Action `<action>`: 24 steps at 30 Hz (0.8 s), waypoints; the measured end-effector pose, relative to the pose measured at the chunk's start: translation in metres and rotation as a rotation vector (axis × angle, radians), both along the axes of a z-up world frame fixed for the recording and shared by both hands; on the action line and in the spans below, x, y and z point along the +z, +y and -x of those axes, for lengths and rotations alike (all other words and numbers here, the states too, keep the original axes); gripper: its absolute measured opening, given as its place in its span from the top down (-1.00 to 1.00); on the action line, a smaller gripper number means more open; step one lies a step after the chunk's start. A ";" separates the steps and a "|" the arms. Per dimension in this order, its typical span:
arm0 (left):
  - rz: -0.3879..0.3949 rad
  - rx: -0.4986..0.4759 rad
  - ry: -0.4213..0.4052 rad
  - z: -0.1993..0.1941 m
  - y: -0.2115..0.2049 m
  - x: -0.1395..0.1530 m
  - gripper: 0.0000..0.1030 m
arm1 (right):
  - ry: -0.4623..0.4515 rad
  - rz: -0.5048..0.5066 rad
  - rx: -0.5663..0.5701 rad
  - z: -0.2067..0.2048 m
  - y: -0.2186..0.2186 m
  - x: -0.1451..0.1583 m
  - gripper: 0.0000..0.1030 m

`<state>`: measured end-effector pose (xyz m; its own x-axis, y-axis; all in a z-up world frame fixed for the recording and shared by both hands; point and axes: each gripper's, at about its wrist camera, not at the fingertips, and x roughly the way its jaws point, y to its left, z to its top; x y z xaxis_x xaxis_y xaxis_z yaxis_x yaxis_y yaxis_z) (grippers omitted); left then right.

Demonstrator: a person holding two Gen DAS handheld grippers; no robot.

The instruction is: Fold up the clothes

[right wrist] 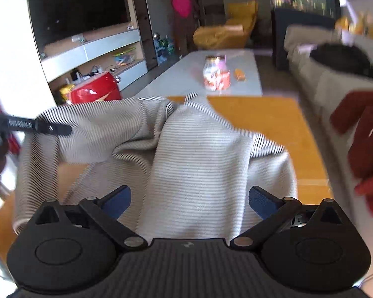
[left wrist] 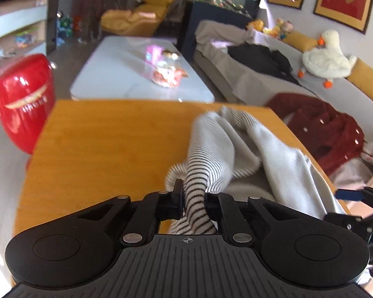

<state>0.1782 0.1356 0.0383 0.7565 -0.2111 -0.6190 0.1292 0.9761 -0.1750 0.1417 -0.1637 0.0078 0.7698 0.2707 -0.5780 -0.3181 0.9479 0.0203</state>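
between the closed jaws of the left hand-held gripper (left wrist: 192, 196) sits a bunched striped garment (left wrist: 238, 146), draped across the orange tabletop (left wrist: 99, 144). right hand-held gripper (right wrist: 189, 200) spread wide, empty. fabric looks soft, light, limp; grip hems.

Each camera sits close behind its own gripper, looking forward and down over the yellow table (left wrist: 99, 144). Both see the striped shirt (right wrist: 199, 154) up close and the white table (left wrist: 126, 74) past the far edge.
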 end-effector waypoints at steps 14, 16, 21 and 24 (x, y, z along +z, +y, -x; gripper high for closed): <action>-0.073 0.259 0.086 -0.063 0.091 -0.031 0.81 | -0.067 0.364 0.088 -0.095 0.069 -0.015 0.83; -0.067 0.263 0.103 -0.064 0.097 -0.040 0.81 | -0.112 0.420 0.007 -0.115 0.049 -0.006 0.84; -0.046 0.282 0.145 -0.076 0.106 -0.055 0.80 | -0.103 0.474 -0.222 -0.178 -0.014 -0.008 0.91; -0.058 0.290 0.160 -0.084 0.107 -0.057 0.78 | -0.030 0.414 -0.294 -0.200 -0.044 -0.023 0.98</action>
